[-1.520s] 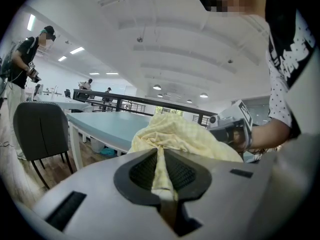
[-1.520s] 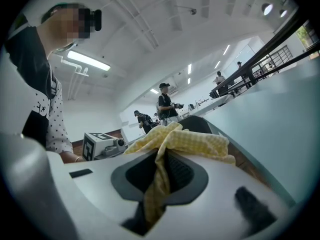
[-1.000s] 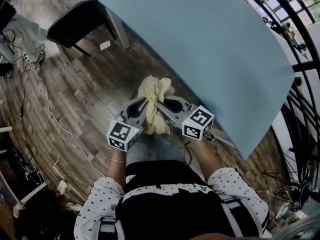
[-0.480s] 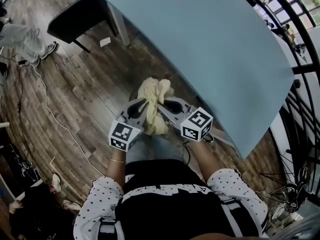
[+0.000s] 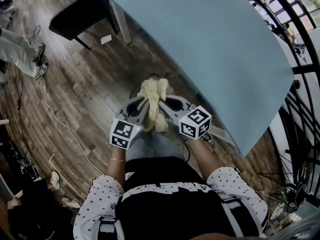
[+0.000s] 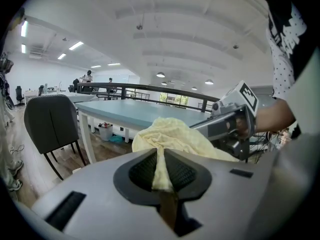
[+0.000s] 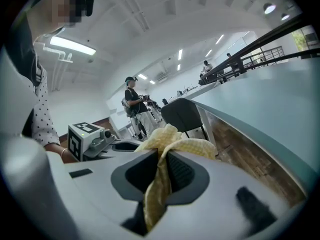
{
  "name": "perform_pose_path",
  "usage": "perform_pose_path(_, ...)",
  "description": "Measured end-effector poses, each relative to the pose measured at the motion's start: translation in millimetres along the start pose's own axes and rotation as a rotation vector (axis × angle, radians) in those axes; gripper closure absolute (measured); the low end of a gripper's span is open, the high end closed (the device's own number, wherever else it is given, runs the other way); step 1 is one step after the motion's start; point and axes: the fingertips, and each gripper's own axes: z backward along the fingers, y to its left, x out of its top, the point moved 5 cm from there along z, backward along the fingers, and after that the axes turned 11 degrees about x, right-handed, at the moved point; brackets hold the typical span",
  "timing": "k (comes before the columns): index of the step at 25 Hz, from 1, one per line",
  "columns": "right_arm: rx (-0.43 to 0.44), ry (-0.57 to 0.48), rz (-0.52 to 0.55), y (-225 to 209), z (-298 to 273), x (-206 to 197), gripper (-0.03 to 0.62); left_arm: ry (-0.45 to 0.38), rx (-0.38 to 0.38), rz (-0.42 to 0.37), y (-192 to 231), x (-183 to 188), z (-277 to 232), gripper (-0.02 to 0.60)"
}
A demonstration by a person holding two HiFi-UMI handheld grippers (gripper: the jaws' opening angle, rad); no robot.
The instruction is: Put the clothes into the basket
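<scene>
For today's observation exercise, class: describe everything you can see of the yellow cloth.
The yellow cloth is pale, soft, crumpled fabric, faintly checked. It is bunched into a lump, with a fold pinched in the left tongs and another in the right tongs, both shut on it. It hangs between them before the person, above the wooden floor, near the blue table.

Wood-plank floor (image 5: pixel 85 99), pale blue table (image 5: pixel 210 44), dark chair (image 5: pixel 80 16), perhaps a railing (image 5: pixel 306 67) beyond
</scene>
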Motion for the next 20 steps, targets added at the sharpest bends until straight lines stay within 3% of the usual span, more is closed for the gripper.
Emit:
perform_pose_path(8, -0.040, 0.027, -0.014, -3.6, -0.2, -4.1, 0.539, 0.006, -0.009, 0.013, 0.2, -3.4, 2.4, 0.529)
perform_pose_path(14, -0.043, 0.076, -0.026, -7.0, -4.4, -11.3, 0.533, 0.044, -0.020, -0.022, -1.7, -9.7, -1.1, 0.531)
perform_pose_path(20, -0.042, 0.116, -0.046, -12.0, -7.8, -20.2, 0.508, 0.040, -0.022, 0.005, 0.6, -10.4, -4.6, 0.531)
